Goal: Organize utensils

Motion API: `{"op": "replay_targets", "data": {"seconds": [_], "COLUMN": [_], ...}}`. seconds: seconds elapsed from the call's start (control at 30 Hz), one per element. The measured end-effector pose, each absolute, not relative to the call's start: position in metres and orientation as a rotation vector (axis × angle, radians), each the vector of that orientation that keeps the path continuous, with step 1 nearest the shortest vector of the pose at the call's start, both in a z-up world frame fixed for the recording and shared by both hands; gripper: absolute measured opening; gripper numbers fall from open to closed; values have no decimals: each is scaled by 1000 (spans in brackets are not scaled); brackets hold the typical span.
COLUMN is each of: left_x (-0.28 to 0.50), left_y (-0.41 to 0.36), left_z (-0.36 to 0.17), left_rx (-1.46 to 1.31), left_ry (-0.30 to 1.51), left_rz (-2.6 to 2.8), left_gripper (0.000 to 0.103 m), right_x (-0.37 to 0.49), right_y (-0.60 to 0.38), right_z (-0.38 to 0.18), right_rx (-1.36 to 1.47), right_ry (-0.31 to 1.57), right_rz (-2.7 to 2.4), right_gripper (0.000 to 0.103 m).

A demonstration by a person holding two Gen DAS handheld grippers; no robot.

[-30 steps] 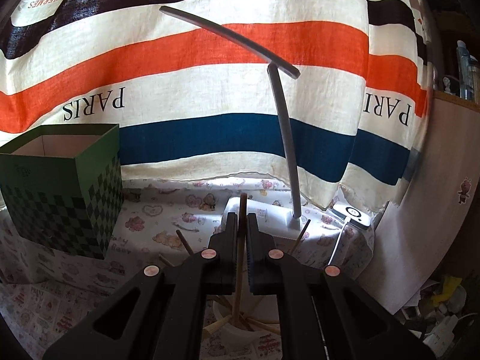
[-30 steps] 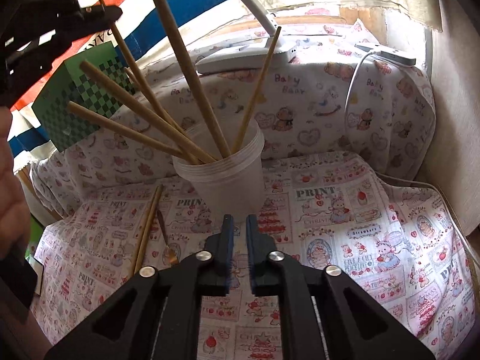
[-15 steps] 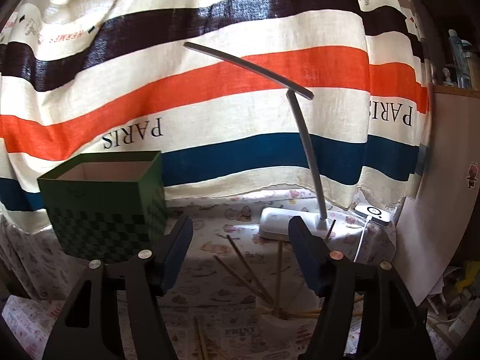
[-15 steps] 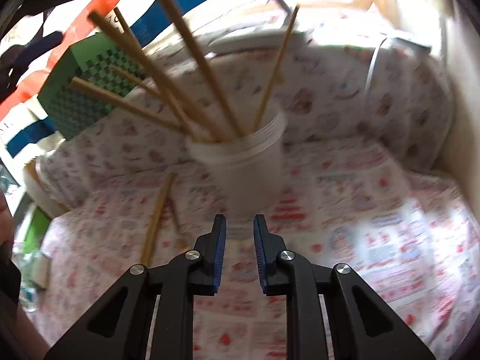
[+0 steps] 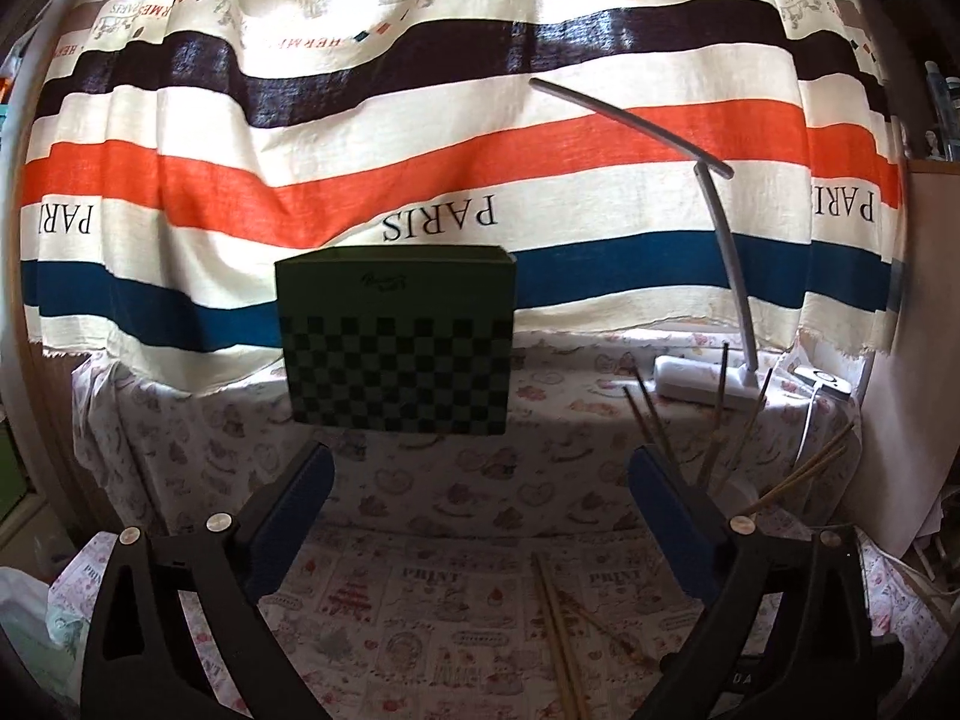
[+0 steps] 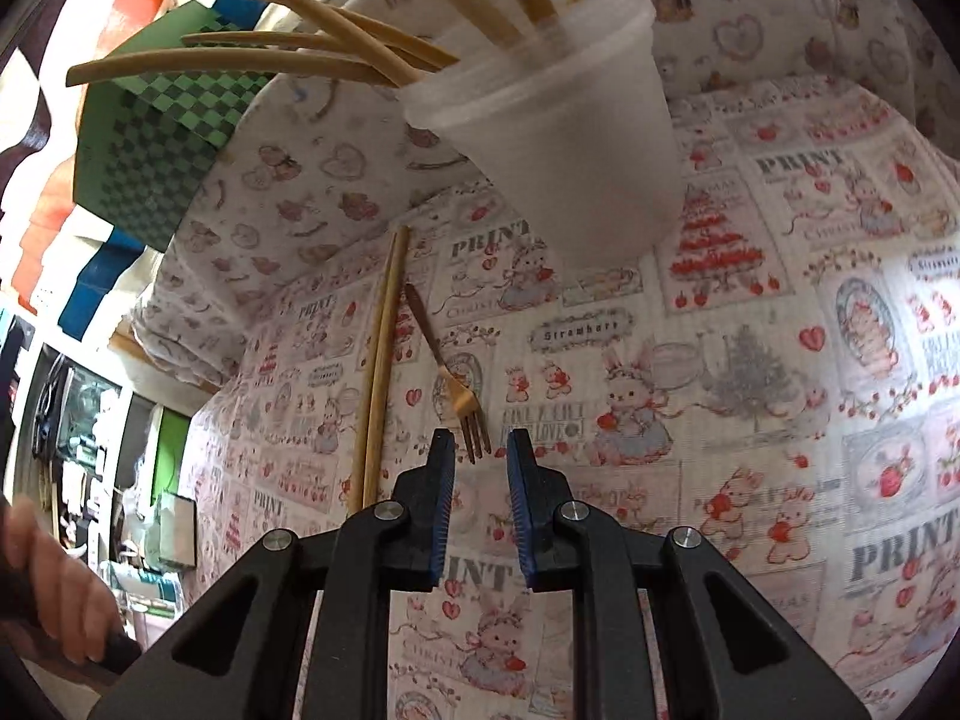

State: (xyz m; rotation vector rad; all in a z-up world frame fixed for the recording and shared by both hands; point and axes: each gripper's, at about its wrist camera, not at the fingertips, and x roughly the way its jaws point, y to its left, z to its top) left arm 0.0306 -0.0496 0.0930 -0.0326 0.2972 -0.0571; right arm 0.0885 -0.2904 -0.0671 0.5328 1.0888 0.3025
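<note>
A translucent white cup (image 6: 570, 138) holds several wooden chopsticks (image 6: 288, 60) fanned out to the left. On the printed cloth lie a pair of chopsticks (image 6: 378, 372) and a small golden fork (image 6: 453, 384). My right gripper (image 6: 481, 441) points down at the cloth with a narrow gap and nothing in it; the fork's tines lie just ahead of its tips. My left gripper (image 5: 480, 459) is opening wide and holds nothing. It faces the green box (image 5: 399, 354), with the cup's chopsticks (image 5: 717, 414) behind its right finger and the loose pair (image 5: 558, 624) below.
The green checkered box (image 6: 150, 144) stands on a raised ledge behind the cloth. A grey desk lamp (image 5: 720, 252) and a white charger (image 5: 828, 384) sit at the back right. A striped cloth (image 5: 420, 120) hangs behind. A hand (image 6: 54, 588) shows at lower left.
My left gripper let go of a chopstick over the cup, opened wide and swung left toward the green box. My right gripper sank and tipped down toward the fork, its jaws parting slightly.
</note>
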Motion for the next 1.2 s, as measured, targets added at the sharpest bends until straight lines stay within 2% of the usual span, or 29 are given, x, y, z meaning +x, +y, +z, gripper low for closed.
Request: {"op": "replay_targets", "data": {"seconds": [0.33, 0.37, 0.4, 0.53, 0.97, 1.2], "left_x": [25, 25, 26, 27, 8, 4], "left_y": [-25, -25, -26, -28, -19, -13], "left_z": [67, 66, 66, 71, 76, 69], "left_rx": [-85, -84, -82, -76, -56, -83], "left_ry": [362, 361, 362, 359, 329, 354], "left_rz": [-49, -49, -51, -48, -12, -23], "left_gripper": [98, 98, 98, 98, 98, 98], "right_x": [94, 95, 96, 96, 40, 15], "right_y": [-278, -276, -273, -268, -263, -275], "right_z": [-73, -73, -73, -70, 18, 48], "right_rx": [524, 509, 489, 448, 133, 133], "right_ry": [1077, 1071, 1068, 1043, 581, 483], "right_rz": [292, 284, 273, 281, 150, 119], "right_gripper": [19, 18, 11, 3, 2, 2]}}
